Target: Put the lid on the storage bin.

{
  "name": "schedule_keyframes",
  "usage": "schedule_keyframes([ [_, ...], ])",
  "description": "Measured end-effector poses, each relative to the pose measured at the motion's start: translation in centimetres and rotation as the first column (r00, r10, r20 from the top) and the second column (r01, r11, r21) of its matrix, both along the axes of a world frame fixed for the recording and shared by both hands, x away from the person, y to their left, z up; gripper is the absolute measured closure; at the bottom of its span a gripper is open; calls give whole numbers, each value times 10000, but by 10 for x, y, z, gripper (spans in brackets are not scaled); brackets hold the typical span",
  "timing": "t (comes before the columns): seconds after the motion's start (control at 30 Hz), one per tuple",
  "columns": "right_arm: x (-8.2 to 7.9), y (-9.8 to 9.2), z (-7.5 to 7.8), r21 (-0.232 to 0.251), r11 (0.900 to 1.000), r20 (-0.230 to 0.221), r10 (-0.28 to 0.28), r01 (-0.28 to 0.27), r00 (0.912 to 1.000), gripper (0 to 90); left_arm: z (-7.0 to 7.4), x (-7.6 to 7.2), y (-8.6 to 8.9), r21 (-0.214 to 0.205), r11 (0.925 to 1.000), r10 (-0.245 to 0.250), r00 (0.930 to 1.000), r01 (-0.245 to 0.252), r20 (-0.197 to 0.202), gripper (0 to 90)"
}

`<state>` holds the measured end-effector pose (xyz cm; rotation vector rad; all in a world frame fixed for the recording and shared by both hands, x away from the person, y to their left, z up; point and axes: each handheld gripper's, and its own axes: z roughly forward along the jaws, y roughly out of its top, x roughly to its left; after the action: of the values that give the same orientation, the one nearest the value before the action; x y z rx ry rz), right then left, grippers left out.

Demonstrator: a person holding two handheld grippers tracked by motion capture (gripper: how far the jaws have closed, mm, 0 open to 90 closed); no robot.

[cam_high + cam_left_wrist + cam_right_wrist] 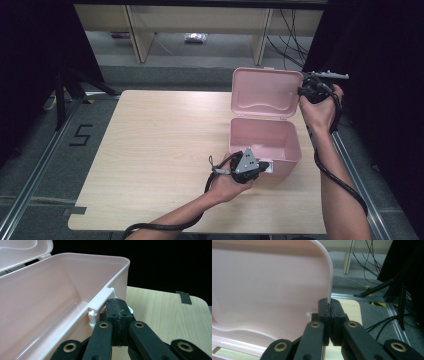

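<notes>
A pink plastic box (292, 150) stands open on the right part of the wooden table (160, 150), its lid (265, 92) raised upright behind it. My left gripper (266, 167) is at the box's front wall. In the left gripper view my left gripper (117, 302) is shut, with the white front latch (113, 291) pinched between the pads just below the rim (75, 257). My right gripper (302, 91) is at the lid's right edge. In the right gripper view my right gripper (331, 302) is shut on the lid's thin rim (329, 277). The box looks empty inside.
The table's left and middle are bare wood. A metal rail (30, 185) runs along the floor at the left, beside a floor mark "5" (80, 135). Wooden furniture legs (137, 35) and cables (292, 40) stand beyond the far edge. Dark curtains flank both sides.
</notes>
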<state>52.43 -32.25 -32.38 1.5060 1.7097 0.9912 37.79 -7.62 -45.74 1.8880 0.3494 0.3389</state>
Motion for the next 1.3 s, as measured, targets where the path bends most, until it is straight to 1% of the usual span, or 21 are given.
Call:
schedule_keyframes([
  [0.07,-2,2,0,197,9997,-69,-116,118,9999,899,0,0,0,3,10000,-5,10000,5,-6,900],
  [0.13,-3,0,-1,98,10000,103,-19,18,9999,900,0,0,0,8,10000,-2,10000,2,-2,900],
  [0.2,-6,2,0,239,9997,61,-89,87,9999,900,0,0,0,22,10000,-7,10000,7,-4,900],
  [0.27,-7,1,0,150,9999,158,-25,22,9999,900,0,0,0,22,10000,-5,10000,5,-10,900],
  [0.3,-9,2,0,254,9995,29,-172,171,9998,900,0,0,0,11,10000,-1,10000,1,-3,900],
  [0.33,-9,1,-1,94,10000,256,5,-8,9997,900,0,0,0,10,10000,-2,10000,2,-5,900],
  [0.43,-12,2,-1,233,9997,287,-60,53,9996,900,0,0,0,12,10000,-2,10000,2,-15,900],
  [0.53,-14,1,-1,-14,10000,424,82,-81,9991,900,0,0,0,20,10000,-7,10000,7,-10,900],
  [0.57,-15,2,-1,167,9999,346,-47,41,9994,900,0,0,0,23,10000,-9,10000,9,-8,900],
  [0.63,-16,1,-1,-22,9999,477,129,-128,9988,900,0,0,0,26,10000,-13,10000,13,-9,900],
  [0.67,-17,2,-1,91,9999,441,37,-41,9990,899,0,0,-1,29,10000,-9,10000,9,-4,900],
  [0.7,-18,1,-1,-103,9999,499,125,-120,9987,899,0,0,-1,32,10000,-19,10000,19,-23,900],
  [0.73,-20,3,-1,87,10000,436,15,-19,9990,899,1,1,-1,41,10000,-18,10000,18,-20,900],
  [0.83,-21,2,-2,-152,9999,603,66,-57,9982,899,1,1,-1,44,10000,-22,10000,22,-23,900],
  [0.87,-23,3,-2,-7,10000,493,-55,55,9988,899,1,1,-1,51,10000,-25,10000,25,-16,900],
  [1.0,-24,2,-2,-121,9999,651,92,-84,9978,899,1,1,-1,56,10000,-20,10000,20,-10,900],
  [1.03,-26,4,-2,-10,10000,612,-9,9,9981,899,1,1,-1,94,10000,-28,10000,28,17,900],
  [1.1,-26,3,-3,-202,9998,757,64,-49,9971,899,1,1,-1,101,9999,-30,10000,30,9,900],
  [1.17,-28,4,-3,-82,10000,737,-10,17,9973,898,1,1,-1,85,10000,-24,10000,24,-6,900],
  [1.23,-29,3,-4,-254,9997,852,65,-44,9963,898,1,1,-1,26,10000,-9,10000,9,-36,900],
  [1.3,-31,4,-4,-133,9999,812,48,-37,9967,898,1,1,-1,19,10000,3,10000,-2,-42,900],
])
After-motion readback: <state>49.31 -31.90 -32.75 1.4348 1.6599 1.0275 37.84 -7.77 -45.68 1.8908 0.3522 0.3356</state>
